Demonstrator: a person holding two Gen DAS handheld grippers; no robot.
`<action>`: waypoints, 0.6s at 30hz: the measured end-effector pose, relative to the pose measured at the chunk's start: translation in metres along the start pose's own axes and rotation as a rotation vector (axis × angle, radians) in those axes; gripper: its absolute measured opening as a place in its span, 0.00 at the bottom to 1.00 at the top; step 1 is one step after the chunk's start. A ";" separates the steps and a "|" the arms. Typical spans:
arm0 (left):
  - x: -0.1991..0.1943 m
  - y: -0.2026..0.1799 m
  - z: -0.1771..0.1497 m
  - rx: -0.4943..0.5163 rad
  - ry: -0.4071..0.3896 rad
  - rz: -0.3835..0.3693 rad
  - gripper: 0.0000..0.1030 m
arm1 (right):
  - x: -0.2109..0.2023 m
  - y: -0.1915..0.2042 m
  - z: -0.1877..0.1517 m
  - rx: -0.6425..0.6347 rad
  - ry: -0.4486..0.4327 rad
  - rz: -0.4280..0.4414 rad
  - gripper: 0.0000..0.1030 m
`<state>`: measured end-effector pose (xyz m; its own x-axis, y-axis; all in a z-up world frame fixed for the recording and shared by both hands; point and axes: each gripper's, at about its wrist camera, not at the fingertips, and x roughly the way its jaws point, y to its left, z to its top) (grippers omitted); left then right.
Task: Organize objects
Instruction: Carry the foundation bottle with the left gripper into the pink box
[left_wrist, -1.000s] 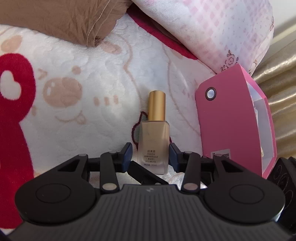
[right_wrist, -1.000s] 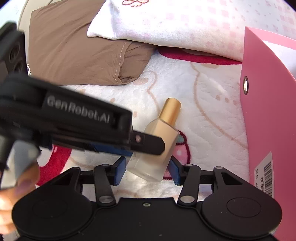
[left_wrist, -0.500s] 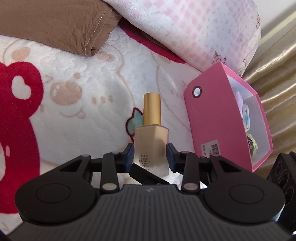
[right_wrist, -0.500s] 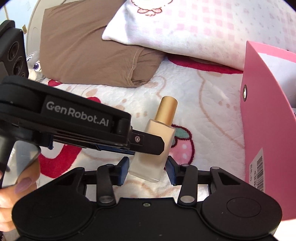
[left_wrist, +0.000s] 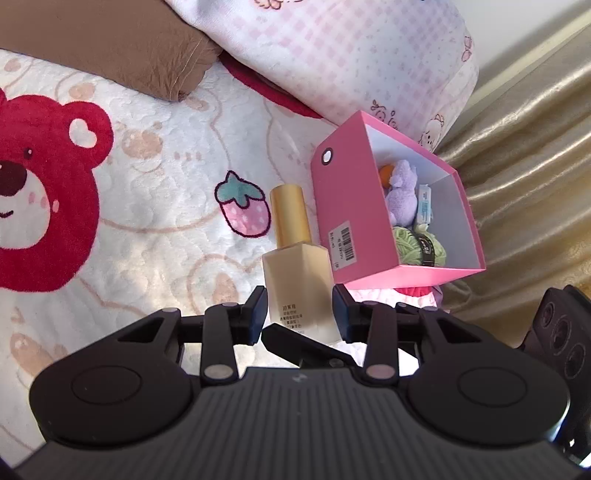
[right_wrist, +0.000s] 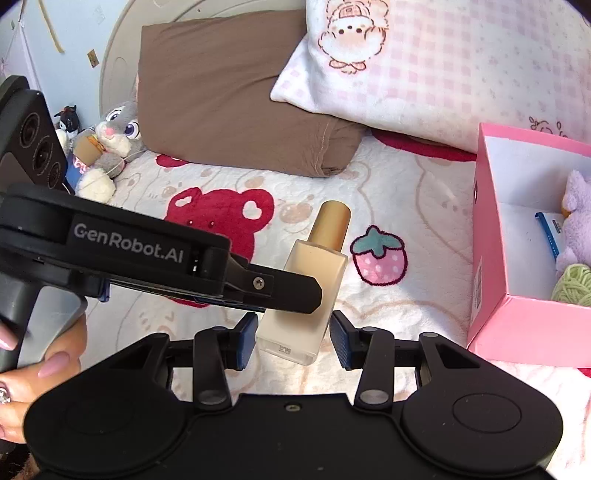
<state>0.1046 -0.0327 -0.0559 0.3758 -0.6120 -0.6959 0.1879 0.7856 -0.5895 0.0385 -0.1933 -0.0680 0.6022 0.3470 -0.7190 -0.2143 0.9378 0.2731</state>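
Both grippers, L (left_wrist: 298, 314) & R (right_wrist: 293, 338), clamped w/ fingers on frosted gold-capped bottle (left_wrist: 299, 273), held upright over bed blanket (left_wrist: 155, 206), just beside open pink box (left_wrist: 351, 206) nr bed's edge.

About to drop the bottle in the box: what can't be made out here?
- Bottle label: both views, too small to read.
- Bottle's middle: right wrist view, behind a finger of the left gripper, whose jaws have just been closing on it.
- Box right part: right wrist view, cut off by the edge.
- Box floor: left wrist view, under plush and yarn.
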 end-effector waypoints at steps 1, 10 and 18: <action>-0.006 -0.007 -0.001 0.007 -0.005 -0.001 0.35 | -0.008 0.001 0.000 0.001 -0.006 0.006 0.47; -0.039 -0.070 0.005 0.105 -0.024 0.008 0.35 | -0.070 -0.004 0.012 0.047 -0.070 0.041 0.47; -0.033 -0.125 0.019 0.183 -0.030 -0.066 0.36 | -0.116 -0.021 0.022 0.042 -0.144 -0.053 0.47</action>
<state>0.0863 -0.1092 0.0486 0.3834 -0.6616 -0.6444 0.3734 0.7492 -0.5471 -0.0100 -0.2539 0.0237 0.7166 0.2889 -0.6348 -0.1484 0.9525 0.2660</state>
